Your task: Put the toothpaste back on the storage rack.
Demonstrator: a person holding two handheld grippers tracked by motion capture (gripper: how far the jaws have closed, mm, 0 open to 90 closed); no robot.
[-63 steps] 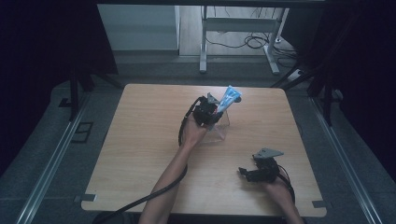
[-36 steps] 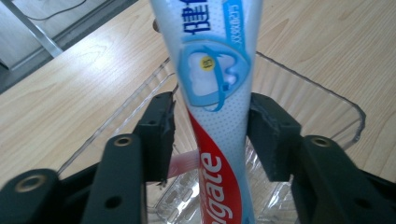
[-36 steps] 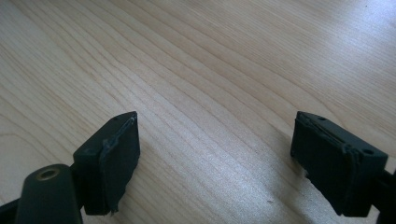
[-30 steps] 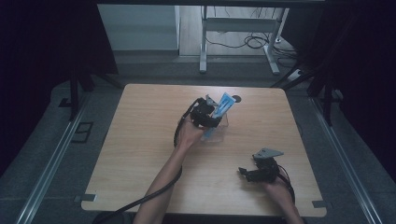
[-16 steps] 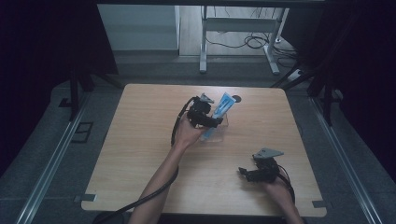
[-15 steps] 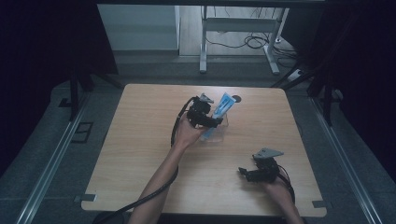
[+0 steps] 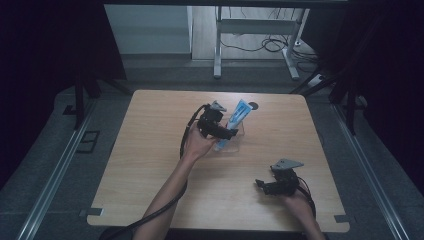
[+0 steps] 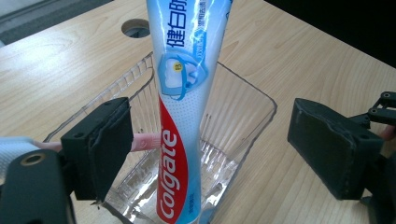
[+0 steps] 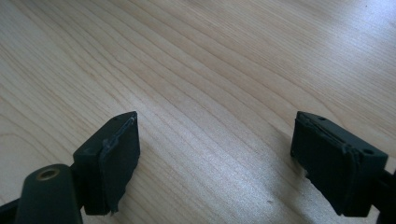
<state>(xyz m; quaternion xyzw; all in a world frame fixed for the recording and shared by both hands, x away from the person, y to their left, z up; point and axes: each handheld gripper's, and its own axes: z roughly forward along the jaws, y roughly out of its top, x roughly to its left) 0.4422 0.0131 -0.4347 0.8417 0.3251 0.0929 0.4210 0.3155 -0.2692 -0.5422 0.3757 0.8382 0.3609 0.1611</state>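
— The fingers (image 8: 109,149) of the left gripper (image 8: 210,154) stand wide apart, one on each side of the toothpaste tube (image 8: 187,107), and neither one touches it. Where does the tube sit?

— It stands in the clear plastic box (image 8: 261,105), foot on the box floor, leaning up and away over the far rim. The box is on the worktop (image 7: 150,150), just in front of the round cable hole (image 8: 136,28). Something pink lies in the box behind the tube; I cannot tell what.

— How would it handle?

— Light, I'd judge, and soft: a filled plastic tube dents under a squeeze. The skin looks glossy, so it may slip if the grip is weak. Press too hard and paste is pushed toward the cap.

— So where should one take hold?

— Across the flat printed faces, around the middle of the tube, above the box rim, where the fingers have room. The box itself looks thin and light; a pull on the tube could drag or tip it.

— And the other hand?

— The right gripper (image 7: 278,184) rests nearer the person, well apart from the box, its fingers (image 9: 112,163) spread wide over bare wood, holding nothing.
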